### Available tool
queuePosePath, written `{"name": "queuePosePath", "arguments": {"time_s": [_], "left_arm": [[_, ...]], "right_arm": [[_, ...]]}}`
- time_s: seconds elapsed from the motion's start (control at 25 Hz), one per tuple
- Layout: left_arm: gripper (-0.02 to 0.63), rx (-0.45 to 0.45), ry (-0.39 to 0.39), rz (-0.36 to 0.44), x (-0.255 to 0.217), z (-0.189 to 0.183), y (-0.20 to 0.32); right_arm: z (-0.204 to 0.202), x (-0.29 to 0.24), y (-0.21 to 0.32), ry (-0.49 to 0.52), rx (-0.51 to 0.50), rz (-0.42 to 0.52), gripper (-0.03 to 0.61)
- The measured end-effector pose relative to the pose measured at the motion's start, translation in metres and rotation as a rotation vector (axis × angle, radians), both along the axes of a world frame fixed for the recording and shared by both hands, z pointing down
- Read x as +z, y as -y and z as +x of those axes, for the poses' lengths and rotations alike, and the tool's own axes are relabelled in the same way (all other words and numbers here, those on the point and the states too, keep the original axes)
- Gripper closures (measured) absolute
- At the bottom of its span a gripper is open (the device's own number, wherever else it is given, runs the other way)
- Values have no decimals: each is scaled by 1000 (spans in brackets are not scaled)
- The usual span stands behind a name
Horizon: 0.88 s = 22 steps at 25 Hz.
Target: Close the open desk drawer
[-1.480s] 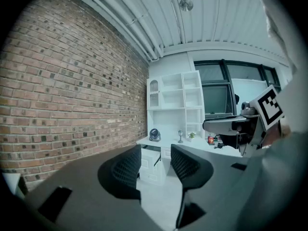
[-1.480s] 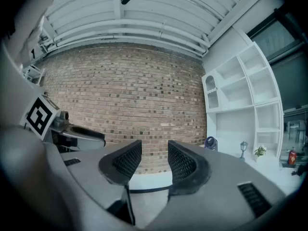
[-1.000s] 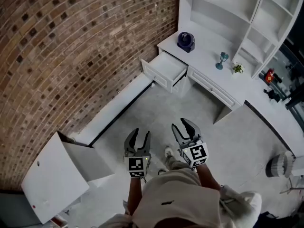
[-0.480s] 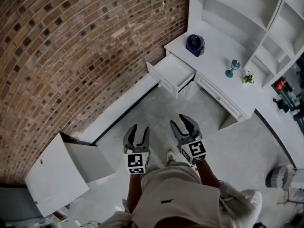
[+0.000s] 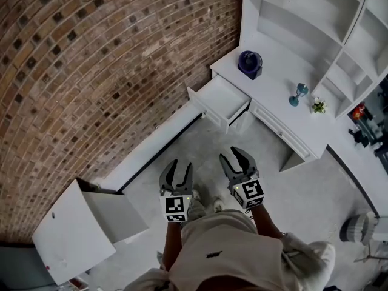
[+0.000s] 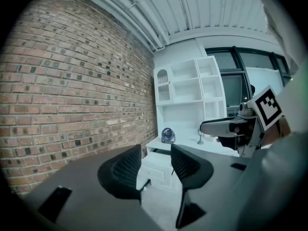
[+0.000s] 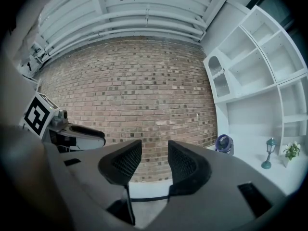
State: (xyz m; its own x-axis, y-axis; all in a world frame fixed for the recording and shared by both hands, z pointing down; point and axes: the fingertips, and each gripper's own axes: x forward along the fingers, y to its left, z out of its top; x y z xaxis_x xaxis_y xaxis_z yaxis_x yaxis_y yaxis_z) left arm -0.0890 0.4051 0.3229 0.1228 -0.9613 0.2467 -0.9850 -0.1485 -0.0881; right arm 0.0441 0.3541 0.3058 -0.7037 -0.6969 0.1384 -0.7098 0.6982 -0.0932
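Left claw (image 5: 176, 166) and right claw (image 5: 237, 156): side by side above the floor (image 5: 182, 139), jaws moderately parted, nothing between them. Drawer (image 5: 222, 99): standing open at the end of the white surface (image 5: 276, 83) nearest the brick wall (image 5: 109, 59), well apart from both claws.

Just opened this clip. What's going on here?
A person stands on the floor holding the left gripper and the right gripper out in front, both open and empty. Ahead, the drawer of the white desk by the brick wall is pulled out. Neither gripper touches it, so it is not yet closed.
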Motion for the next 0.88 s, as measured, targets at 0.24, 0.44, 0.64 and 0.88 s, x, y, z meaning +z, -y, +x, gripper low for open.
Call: {"name": "queuePosePath", "arguments": {"time_s": [0.24,0.44,0.64,0.88], "left_arm": [[408,50,-26,-3,7,-23,31],[408,107,-37,-3,10,-51,64],[408,145,-37,13,5,-84,93],[408,179,-49,30,4,-120,118]], "right_arm": [[-22,3,26,-32,54,-5,405],[-47,3,52,-37,112,14,405],[-76,9,72,-59,144,7,405],[-104,11,88,-75,197,25,405]]}}
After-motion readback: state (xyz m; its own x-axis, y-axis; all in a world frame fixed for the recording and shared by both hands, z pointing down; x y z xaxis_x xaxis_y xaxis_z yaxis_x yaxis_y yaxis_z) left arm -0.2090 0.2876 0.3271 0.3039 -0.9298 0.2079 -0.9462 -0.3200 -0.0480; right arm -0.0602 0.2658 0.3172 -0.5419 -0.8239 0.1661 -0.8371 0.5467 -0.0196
